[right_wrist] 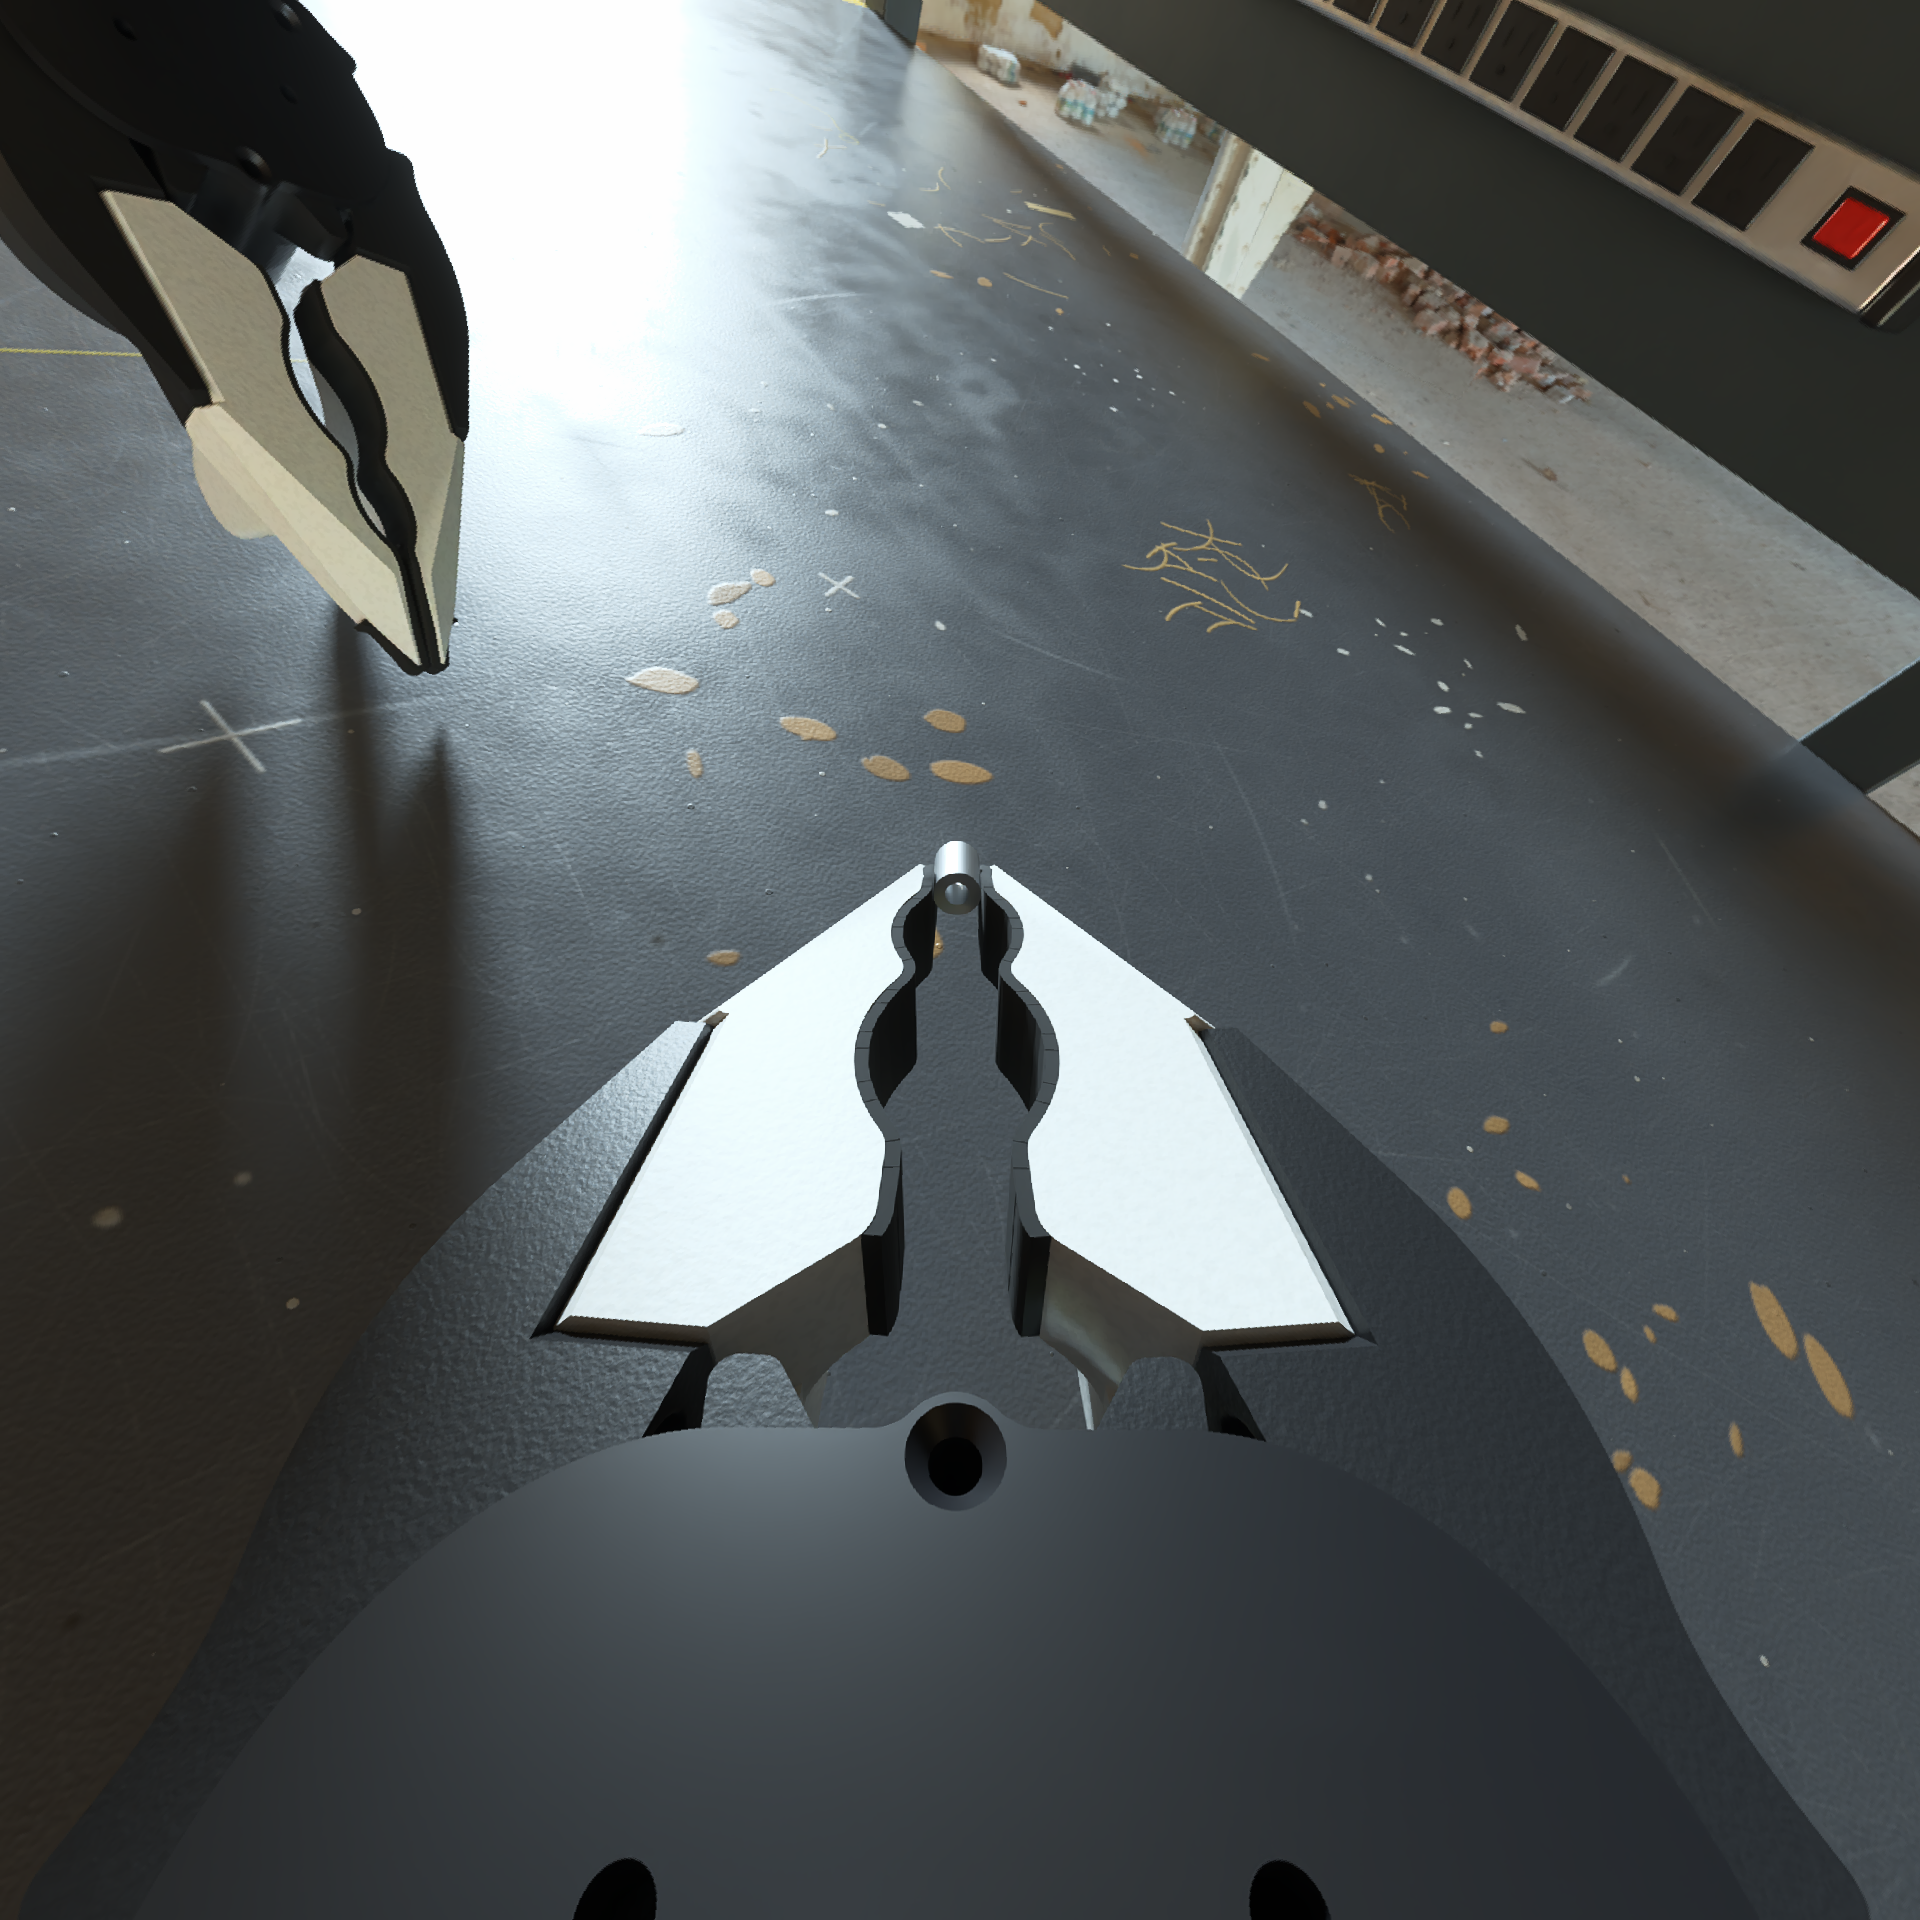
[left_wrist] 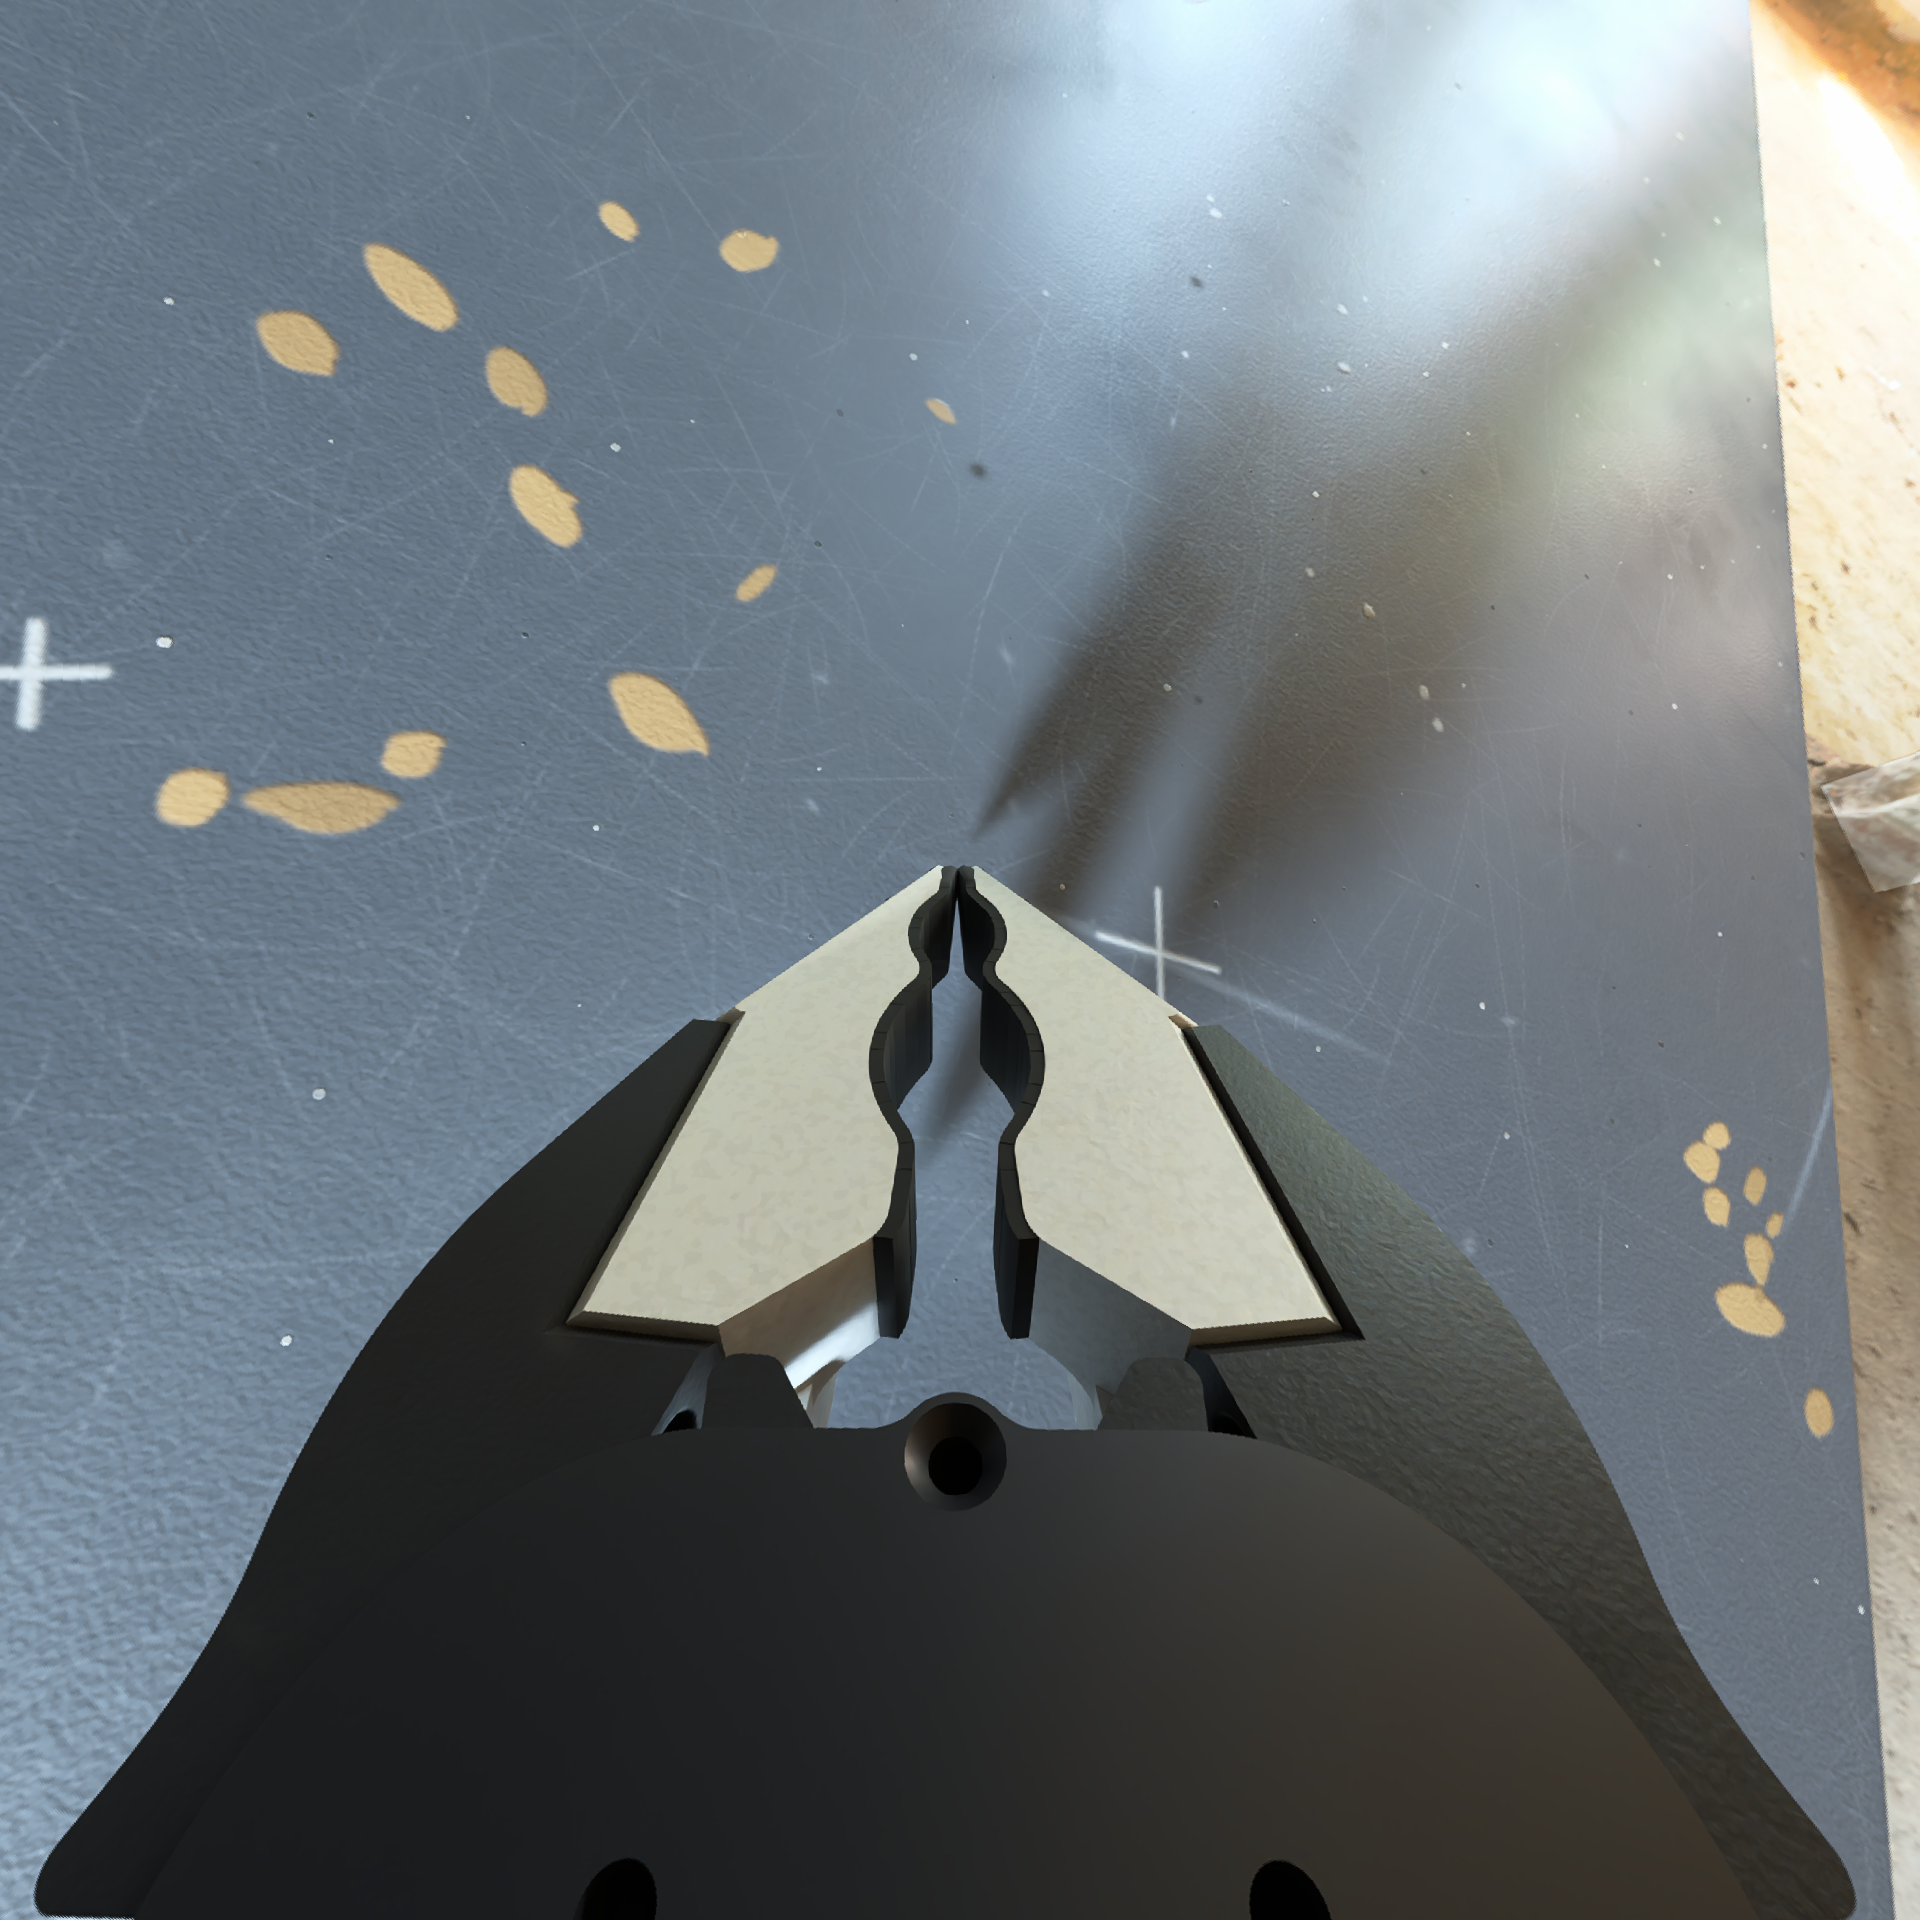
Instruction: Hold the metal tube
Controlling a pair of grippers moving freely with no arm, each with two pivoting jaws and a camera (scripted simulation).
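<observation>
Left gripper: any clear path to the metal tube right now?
Probably not: the metal tube sits pinched between the right gripper fingertips, leaving little exposed. The left gripper hangs shut, off to the side above the table.

Left gripper [left_wrist: 954,871]: jaws closed tip to tip, nothing held, poised above the table [left_wrist: 416,1039]. Right gripper [right_wrist: 956,878]: jaws clamped at the tips.

place: we read this as a rough workshop or industrial bay
bench: dark grey work mat [right_wrist: 1195,852], scratched, with tan paint spatter [left_wrist: 410,288] and chalk crosses [left_wrist: 1155,954]
power: multi-socket power strip [right_wrist: 1621,135] with red switch [right_wrist: 1851,227], far right
surroundings: bare concrete floor [right_wrist: 1621,520], brick rubble [right_wrist: 1455,322], pale pillar [right_wrist: 1242,213]
</observation>
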